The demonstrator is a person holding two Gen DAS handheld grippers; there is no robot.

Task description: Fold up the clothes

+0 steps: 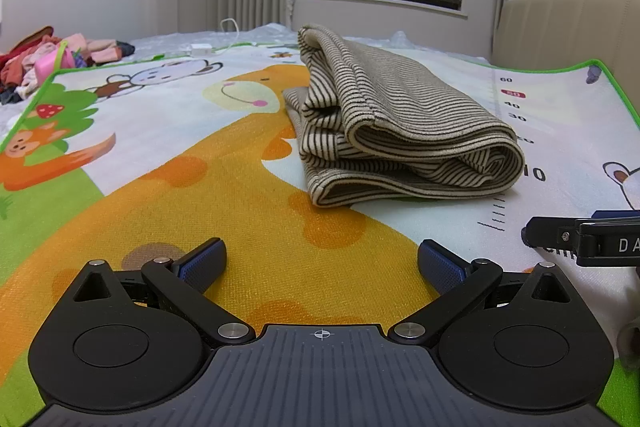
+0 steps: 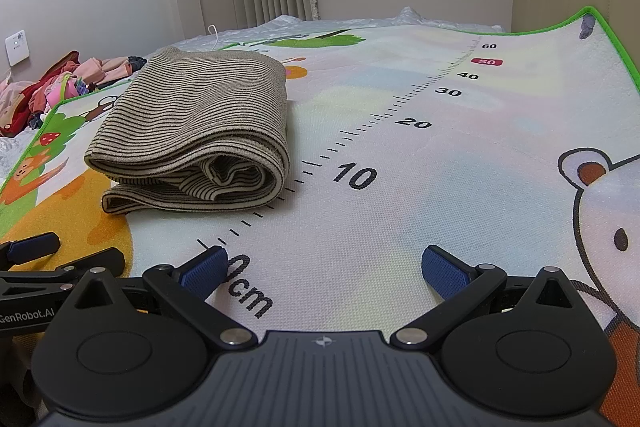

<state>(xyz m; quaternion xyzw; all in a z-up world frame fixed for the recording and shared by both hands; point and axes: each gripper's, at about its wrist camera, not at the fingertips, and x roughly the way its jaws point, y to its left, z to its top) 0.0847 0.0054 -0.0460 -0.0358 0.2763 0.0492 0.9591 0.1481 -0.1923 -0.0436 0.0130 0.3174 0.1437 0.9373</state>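
Both sets of jaws stand wide apart, holding nothing: the left gripper (image 1: 322, 263) low over the giraffe print, the right gripper (image 2: 324, 267) just beside it, over the printed ruler. Ahead, clear of both, the striped garment (image 1: 400, 123) lies folded into a thick bundle on the play mat (image 2: 460, 155), which is spread on the bed. The risk, I'd say: its loose layers gape at the near end, so a one-layer pinch could unroll the fold. A pile of unfolded clothes (image 1: 60, 55) waits far left.
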